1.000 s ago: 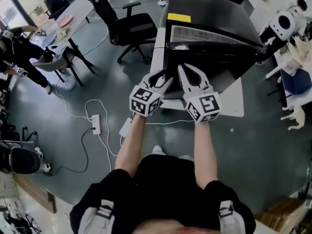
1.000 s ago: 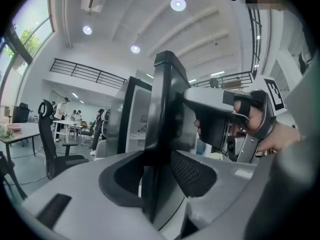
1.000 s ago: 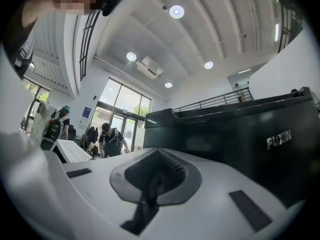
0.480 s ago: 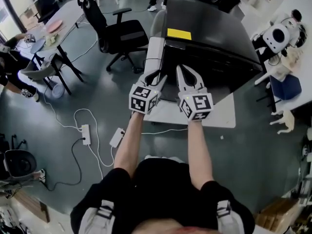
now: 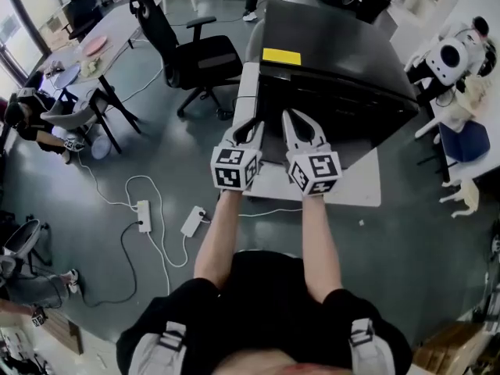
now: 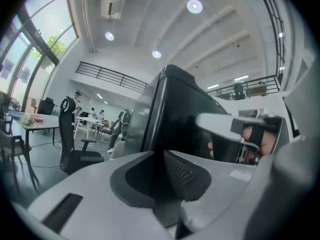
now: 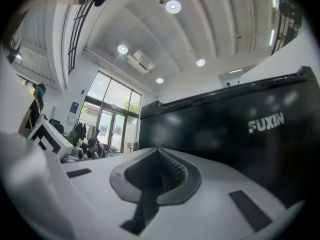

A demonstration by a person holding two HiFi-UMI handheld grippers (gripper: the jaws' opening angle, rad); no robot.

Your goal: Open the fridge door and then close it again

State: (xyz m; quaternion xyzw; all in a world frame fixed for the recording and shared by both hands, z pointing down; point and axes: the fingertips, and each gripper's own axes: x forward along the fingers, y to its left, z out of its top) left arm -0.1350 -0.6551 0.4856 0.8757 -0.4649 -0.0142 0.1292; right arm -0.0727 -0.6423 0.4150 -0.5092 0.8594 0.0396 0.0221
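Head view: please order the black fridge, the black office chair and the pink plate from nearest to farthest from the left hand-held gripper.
1. Black fridge, directly ahead of the jaws.
2. Black office chair, on the floor, further left.
3. Pink plate, far left, beyond the chair.

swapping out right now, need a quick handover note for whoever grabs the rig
Left gripper: jaws a little apart, have just been closing, nothing between them; tips by the black FUXIN fridge, at its front corner.
Right gripper: shut, empty, at the fridge door.
The fridge stands on a white platform.
Done: the door looks closed.
Left: check that it is fully shut, then back both grippers off.
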